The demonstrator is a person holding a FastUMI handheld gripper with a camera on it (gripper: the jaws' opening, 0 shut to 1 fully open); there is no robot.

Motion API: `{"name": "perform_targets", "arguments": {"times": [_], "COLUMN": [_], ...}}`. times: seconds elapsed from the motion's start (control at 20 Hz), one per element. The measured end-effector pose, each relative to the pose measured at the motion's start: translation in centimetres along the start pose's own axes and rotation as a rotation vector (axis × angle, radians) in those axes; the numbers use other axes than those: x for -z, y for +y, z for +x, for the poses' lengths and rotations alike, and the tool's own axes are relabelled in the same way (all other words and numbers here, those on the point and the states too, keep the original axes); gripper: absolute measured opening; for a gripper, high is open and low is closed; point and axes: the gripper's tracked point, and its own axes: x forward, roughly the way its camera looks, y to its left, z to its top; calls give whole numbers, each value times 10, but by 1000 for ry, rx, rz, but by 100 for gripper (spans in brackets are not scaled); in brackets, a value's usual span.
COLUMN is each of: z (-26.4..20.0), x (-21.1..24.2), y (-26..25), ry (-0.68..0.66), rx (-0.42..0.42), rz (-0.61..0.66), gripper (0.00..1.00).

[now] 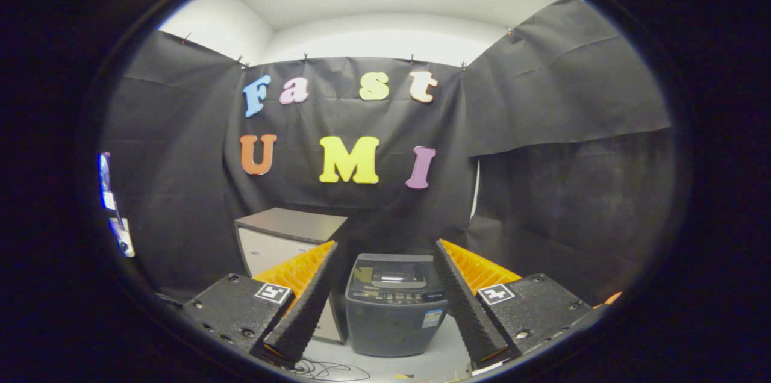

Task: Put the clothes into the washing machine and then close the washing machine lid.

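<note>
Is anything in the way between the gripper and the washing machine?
Nothing visible. The gripper is open, and the washing machine sits on the floor beyond the fingers, seen through the gap between them. A cabinet stands beside the machine, off the path.

Claw (pixel 385 250) fingers hide the washing machine's (pixel 394 317) sides.

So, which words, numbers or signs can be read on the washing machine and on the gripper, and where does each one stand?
Sticker on the washing machine front: too small to read.
Control panel on its top: markings blurred, unreadable.
Square tags on the gripper: black-and-white patterns, no words.
The gripper is open, with the machine beyond its fingers.
</note>
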Motion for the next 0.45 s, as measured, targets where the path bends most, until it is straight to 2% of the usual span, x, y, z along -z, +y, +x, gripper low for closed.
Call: {"name": "perform_targets", "arguments": {"times": [0.2,0.35,0.45], "z": [2,6,16], "x": [11,11,12], "y": [3,27,34], "ry": [13,-8,-16], "rx": [61,6,-1], "rz": [-21,11,32], "gripper": [98,98,98]}}
